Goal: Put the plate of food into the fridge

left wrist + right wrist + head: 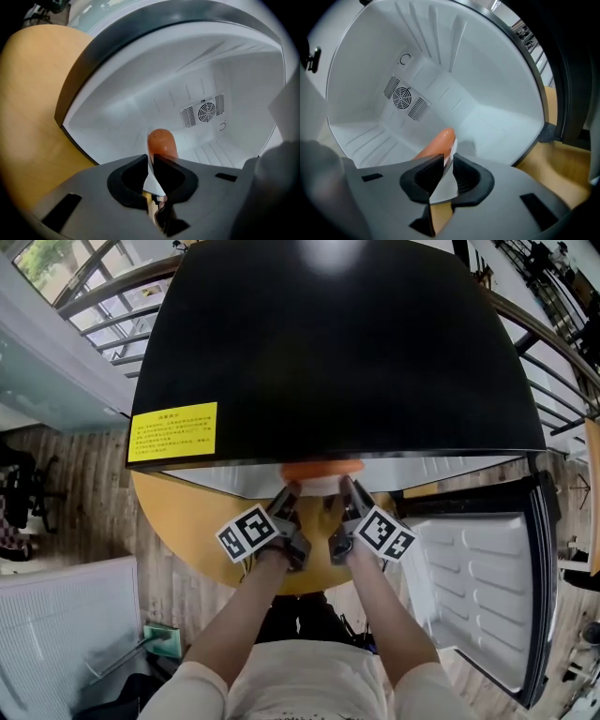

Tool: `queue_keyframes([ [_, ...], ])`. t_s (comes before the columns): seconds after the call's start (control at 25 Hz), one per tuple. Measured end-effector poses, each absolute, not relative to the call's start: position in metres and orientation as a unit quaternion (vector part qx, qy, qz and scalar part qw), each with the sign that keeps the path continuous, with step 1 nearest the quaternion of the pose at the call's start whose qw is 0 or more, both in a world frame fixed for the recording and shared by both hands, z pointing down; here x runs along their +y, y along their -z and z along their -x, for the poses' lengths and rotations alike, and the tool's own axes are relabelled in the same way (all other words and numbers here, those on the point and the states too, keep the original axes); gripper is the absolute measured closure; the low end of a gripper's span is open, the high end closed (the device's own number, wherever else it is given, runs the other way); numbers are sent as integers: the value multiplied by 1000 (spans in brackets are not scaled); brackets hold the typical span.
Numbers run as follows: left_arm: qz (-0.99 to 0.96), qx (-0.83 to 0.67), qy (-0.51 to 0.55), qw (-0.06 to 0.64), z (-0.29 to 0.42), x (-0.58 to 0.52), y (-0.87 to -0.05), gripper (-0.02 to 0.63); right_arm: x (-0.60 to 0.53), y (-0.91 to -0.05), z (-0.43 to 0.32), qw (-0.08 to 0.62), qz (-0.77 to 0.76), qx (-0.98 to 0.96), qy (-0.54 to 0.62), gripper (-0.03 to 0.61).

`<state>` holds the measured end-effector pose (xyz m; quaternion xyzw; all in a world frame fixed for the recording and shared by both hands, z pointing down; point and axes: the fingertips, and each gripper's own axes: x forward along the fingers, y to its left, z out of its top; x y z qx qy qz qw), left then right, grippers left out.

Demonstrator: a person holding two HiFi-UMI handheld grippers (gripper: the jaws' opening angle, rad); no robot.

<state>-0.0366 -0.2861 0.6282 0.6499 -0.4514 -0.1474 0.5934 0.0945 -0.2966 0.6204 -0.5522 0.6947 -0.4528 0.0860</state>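
I clamp left gripper [286,495] and right gripper [349,487] on the 6 o'clock rim of the thin white plate [320,486], a two-sided hold to balance the orange sausage [161,142] toward the black fridge [328,352].

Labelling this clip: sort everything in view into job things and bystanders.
Job: plate, sausage, fridge, open fridge door, left gripper, right gripper.
Lying about: wooden table, railing, yellow sticker.
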Motion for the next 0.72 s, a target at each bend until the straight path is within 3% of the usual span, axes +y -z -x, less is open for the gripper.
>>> queue_keyframes([
  [0.72, -647, -460, 133, 593, 28, -311, -655, 561, -320, -646, -103, 66, 572, 685, 445, 500],
])
